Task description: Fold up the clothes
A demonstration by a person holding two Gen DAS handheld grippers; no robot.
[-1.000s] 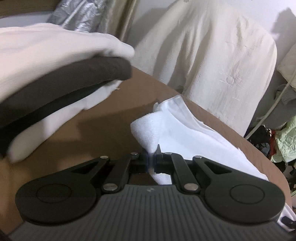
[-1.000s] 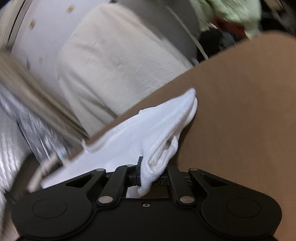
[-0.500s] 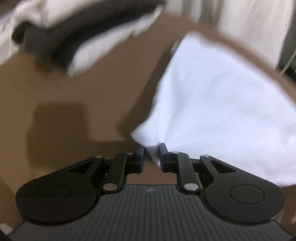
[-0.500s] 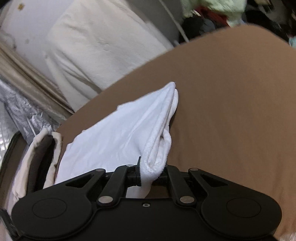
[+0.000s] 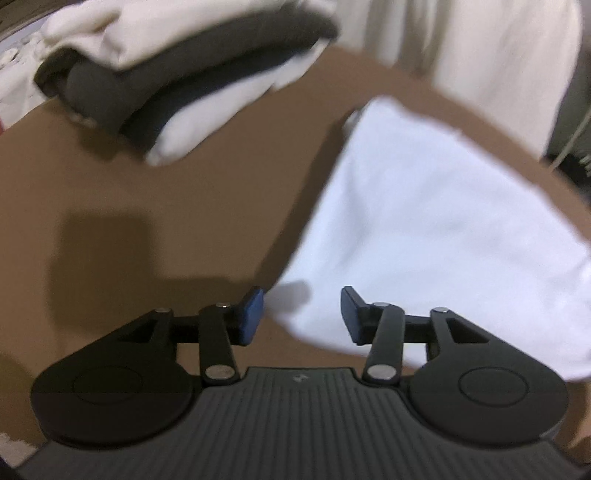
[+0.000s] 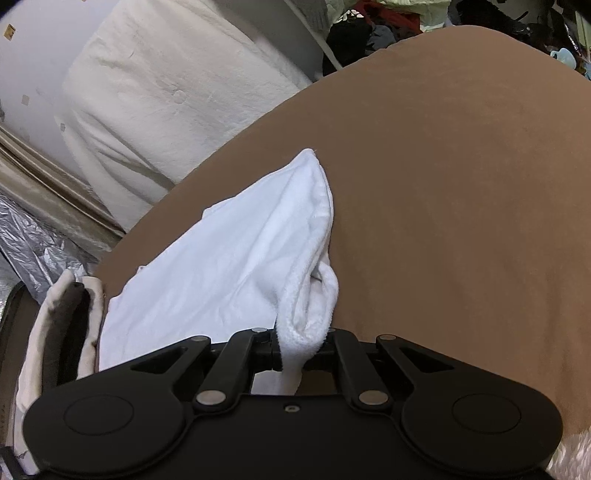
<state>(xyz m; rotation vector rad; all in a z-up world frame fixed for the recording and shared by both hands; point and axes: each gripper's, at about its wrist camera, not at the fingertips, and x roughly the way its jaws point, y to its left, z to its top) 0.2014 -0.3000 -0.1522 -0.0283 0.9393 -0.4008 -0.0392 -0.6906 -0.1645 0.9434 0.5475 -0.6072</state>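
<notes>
A white cloth lies folded on the brown table. In the left wrist view my left gripper hangs over the cloth's near corner; its jaws are opening, and the blue pads stand clear of the corner lying between them. In the right wrist view my right gripper is shut on a bunched corner of the same white cloth, which stretches away to the left.
A stack of folded clothes, cream, dark grey and white, sits at the table's far left, seen also as the stack. A cream cover drapes furniture behind the table. Loose clothes are piled beyond the far edge.
My left gripper has let go of the cloth corner and its jaws have spread apart; it moved so the cloth lies flat. My right gripper keeps its hold and shifted slightly.
</notes>
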